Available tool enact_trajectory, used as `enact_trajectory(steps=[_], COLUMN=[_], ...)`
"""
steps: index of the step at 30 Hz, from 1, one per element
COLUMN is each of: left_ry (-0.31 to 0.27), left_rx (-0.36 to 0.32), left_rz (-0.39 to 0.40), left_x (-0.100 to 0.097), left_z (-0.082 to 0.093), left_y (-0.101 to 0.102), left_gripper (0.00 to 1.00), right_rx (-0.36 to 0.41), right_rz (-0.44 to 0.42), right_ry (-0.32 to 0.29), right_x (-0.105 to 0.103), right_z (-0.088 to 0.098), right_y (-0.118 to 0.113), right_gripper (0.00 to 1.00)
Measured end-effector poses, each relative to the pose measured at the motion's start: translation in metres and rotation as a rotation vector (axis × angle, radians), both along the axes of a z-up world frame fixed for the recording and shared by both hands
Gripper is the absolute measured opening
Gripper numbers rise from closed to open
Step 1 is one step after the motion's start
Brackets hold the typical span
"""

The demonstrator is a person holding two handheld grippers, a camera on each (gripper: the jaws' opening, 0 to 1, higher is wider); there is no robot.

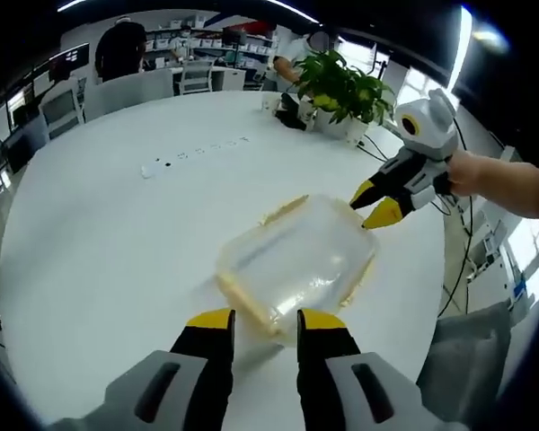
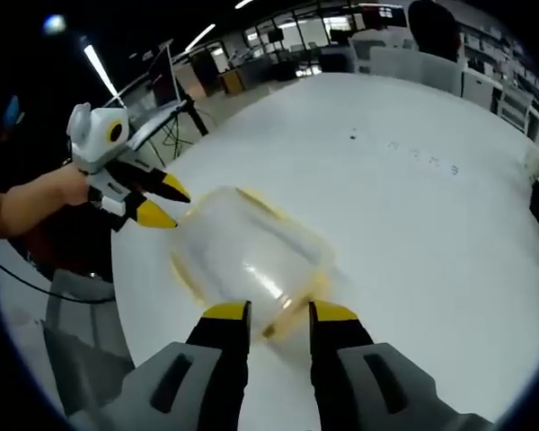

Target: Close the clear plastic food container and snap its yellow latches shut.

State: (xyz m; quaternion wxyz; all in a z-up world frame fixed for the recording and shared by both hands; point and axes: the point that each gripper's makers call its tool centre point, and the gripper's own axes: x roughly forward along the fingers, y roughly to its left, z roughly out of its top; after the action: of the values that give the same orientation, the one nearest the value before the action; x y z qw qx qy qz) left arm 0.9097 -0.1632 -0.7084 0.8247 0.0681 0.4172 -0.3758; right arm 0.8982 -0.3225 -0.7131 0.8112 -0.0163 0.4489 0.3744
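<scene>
- White and round, the table (image 1: 90, 251) sits in an open office, with desks, chairs and people at the far side and a potted plant (image 1: 341, 85) at its far edge.
- Left gripper (image 1: 265, 320): in the left gripper view its yellow-tipped jaws stand a narrow gap apart, open, holding nothing, their tips at the near edge of the clear plastic food container (image 1: 296, 265). Whether they touch it I cannot tell.
- Right gripper (image 2: 278, 312): in the right gripper view its jaws are likewise parted a little and empty, tips at the opposite edge of the container (image 2: 247, 256). In the left gripper view it (image 1: 377, 205) comes in from the right, held by a hand (image 1: 472, 172), tips just beside the container's far corner.
- The container lies on the table between the two grippers, its lid apparently sitting on the base. A yellow latch (image 1: 283, 209) shows along one long side and another (image 2: 292, 314) near the right jaws. The pictures are blurred, so whether any latch is snapped I cannot tell.
- Risks, as I judge them: the box is light and the table smooth, so pressing a latch from one side alone could slide or spin it away.
- If the lid is not seated square, a latch may snap over a raised rim and stay half caught.
- A jaw tip slipping off the thin latch edge could tip the box up.
</scene>
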Motion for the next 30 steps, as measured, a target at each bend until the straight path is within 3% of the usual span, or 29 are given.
enact_trajectory(steps=[3,4,22,30], left_ry=[0.027,0.028,0.08,0.152], left_rx=[-0.011,-0.044,-0.078,-0.155], left_rz=[0.018,0.031,0.107,0.188], left_x=[-0.003,-0.002,0.0055,0.0037], left_z=[-0.0059,-0.0034,-0.0055,-0.0086], left_y=[-0.0022,-0.0055,-0.0008,-0.0014], left_gripper=[0.17,0.17,0.15,0.16], right_rx=[0.015,0.019,0.078,0.12], right_rz=[-0.007,-0.013,-0.073,-0.107], right_ry=[0.011,0.018,0.06,0.084], right_x=[-0.0016,-0.002,0.0062,0.0064], right_z=[-0.0015,-0.0018,-0.0023,-0.0039], right_y=[0.0007,0.0005,0.0017,0.0013], right_gripper=[0.23,0.23,0.21,0.21])
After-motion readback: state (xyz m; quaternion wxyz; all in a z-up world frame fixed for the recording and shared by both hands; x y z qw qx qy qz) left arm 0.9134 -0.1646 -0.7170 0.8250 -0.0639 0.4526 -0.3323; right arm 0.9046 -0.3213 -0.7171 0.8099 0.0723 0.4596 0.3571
